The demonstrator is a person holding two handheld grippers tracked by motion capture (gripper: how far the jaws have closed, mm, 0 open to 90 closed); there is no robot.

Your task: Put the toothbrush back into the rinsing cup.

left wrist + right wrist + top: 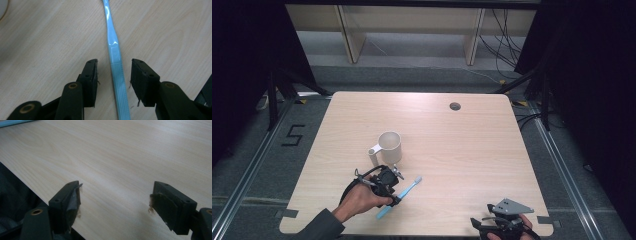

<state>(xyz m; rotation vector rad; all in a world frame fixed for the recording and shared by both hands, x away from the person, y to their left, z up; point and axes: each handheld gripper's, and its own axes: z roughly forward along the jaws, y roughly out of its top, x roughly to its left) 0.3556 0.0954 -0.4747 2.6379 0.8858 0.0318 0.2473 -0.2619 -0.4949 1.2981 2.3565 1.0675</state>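
Observation:
A light blue toothbrush (pixel 404 195) lies flat on the wooden table (pixel 462 145), its head toward the right. My left gripper (pixel 395 199) hovers low over its handle. In the left gripper view the toothbrush handle (pixel 115 60) runs between the two black jaws, and a gap remains on each side, so the pads (pixel 90 77) do not press on it. A white mug (pixel 388 146) stands upright just behind the left gripper, handle toward the front left. My right gripper (pixel 498 227) rests at the table's near right edge, its jaws wide apart with only bare wood (pixel 117 182) between them.
A round cable hole (pixel 455 106) sits near the table's far edge. Black frames and cables flank the table on both sides. The table's near edge (pixel 30 187) runs close to the right gripper.

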